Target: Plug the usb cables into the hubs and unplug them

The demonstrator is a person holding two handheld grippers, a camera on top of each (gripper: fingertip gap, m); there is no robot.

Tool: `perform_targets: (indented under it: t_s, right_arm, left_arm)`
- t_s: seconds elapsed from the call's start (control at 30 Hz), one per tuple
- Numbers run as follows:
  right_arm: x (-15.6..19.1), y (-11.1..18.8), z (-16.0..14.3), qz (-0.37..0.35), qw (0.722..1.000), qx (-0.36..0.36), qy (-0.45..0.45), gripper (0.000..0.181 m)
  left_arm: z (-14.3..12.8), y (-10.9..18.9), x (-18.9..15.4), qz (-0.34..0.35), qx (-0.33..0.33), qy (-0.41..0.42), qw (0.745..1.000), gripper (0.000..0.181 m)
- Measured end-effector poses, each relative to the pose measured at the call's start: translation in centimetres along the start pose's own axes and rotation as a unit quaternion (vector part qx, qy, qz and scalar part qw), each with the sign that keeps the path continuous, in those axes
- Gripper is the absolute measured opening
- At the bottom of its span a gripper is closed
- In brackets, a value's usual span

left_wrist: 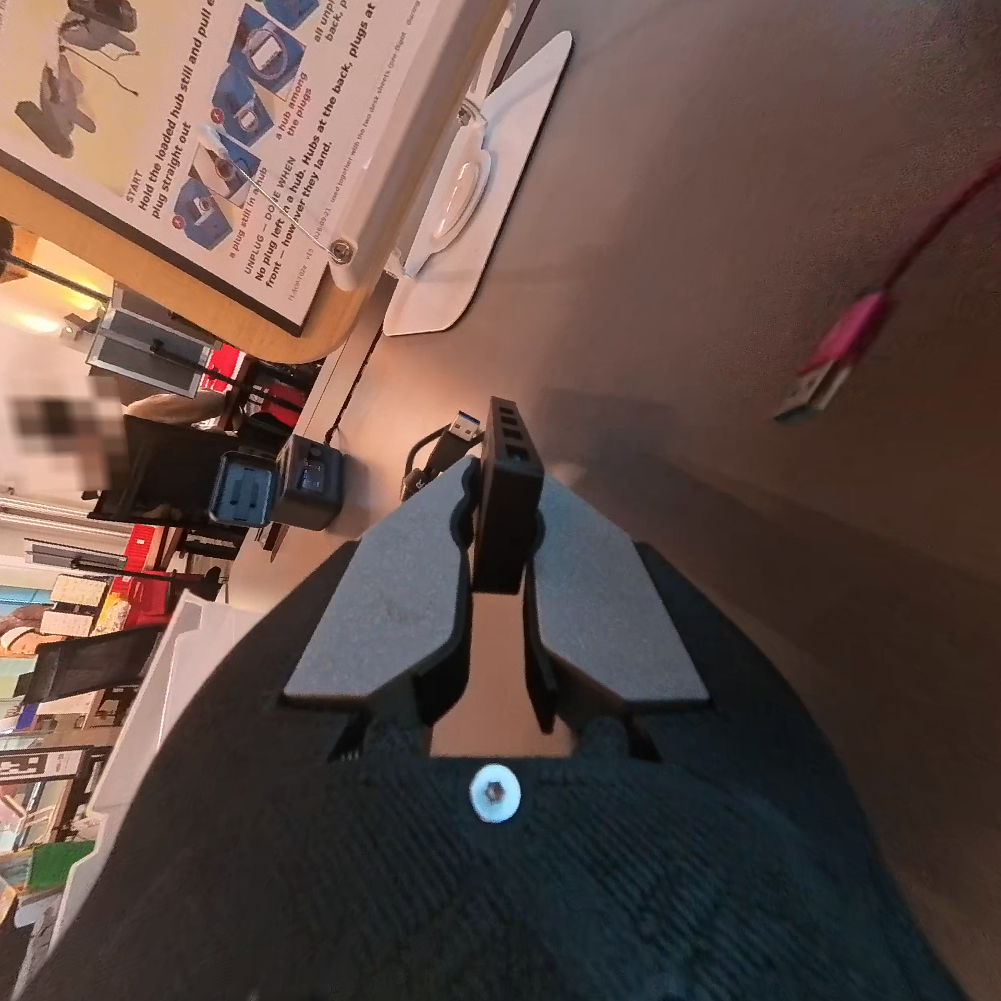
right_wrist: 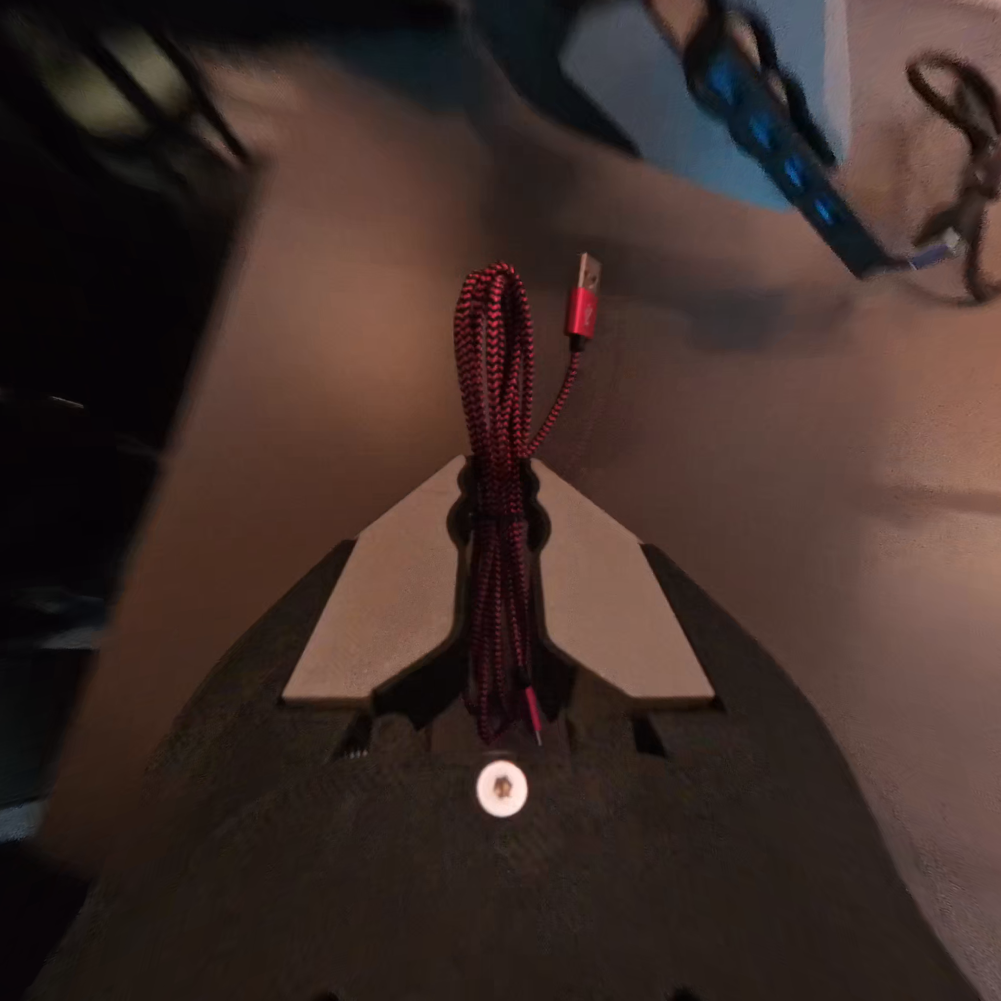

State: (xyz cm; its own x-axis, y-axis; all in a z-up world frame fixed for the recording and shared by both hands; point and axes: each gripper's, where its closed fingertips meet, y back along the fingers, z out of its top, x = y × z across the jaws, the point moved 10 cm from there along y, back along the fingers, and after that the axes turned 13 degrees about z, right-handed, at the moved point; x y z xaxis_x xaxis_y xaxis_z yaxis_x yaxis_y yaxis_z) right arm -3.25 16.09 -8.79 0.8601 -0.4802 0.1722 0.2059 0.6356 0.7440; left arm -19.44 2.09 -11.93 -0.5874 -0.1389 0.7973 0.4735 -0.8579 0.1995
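The left gripper [left_wrist: 501, 498] has its fingers [left_wrist: 390, 585] clamped on a black hub [left_wrist: 509, 487], held on edge above the desk [left_wrist: 758, 162] with its row of ports facing away. It looks rigid and light, so a side pinch suits it. The right gripper [right_wrist: 501, 487] pinches a bundled red braided cable [right_wrist: 495, 379]; its red plug [right_wrist: 584, 303] dangles free on a limp tail. Gripping the hard plug shell would likely steer better.

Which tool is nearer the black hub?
Left. The left tool is clamped on the black hub; the right tool holds the red cable apart from it.
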Motion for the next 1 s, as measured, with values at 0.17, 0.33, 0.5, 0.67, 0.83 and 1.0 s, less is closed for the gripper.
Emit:
perform_targets:
  t_s: [0.17,0.33,0.5,0.67,0.83,1.0]
  right_arm:
    - [-1.1,3.6,0.1,0.175,0.947,-0.243,-0.119,0.014]
    - [-5.8,1.4,-4.9,0.196,0.885,-0.219,-0.360,0.023]
    - [-6.9,3.3,-5.7,0.083,0.899,-0.212,-0.375,0.030]
    - [-5.2,5.9,-3.3,0.010,0.925,-0.243,-0.294,0.033]
    - [-4.2,2.5,-1.7,-0.044,0.959,-0.075,-0.271,0.035]
    - [-3.7,0.9,-2.0,-0.040,0.946,-0.014,-0.321,0.028]
  left_arm:
    - [0.0,0.0,0.2,-0.004,-0.001,0.014,1.000,0.011]
    - [-0.1,0.0,0.1,-0.005,0.001,0.010,1.000,0.011]
    - [-0.1,0.0,0.2,-0.003,0.000,0.010,1.000,0.010]
    - [-0.1,-0.1,-0.2,-0.004,0.002,-0.004,1.000,0.011]
    - [-0.1,-0.1,-0.2,-0.005,0.003,-0.004,1.000,0.011]
    - [-0.1,-0.2,-0.2,-0.005,0.005,-0.004,1.000,0.011]
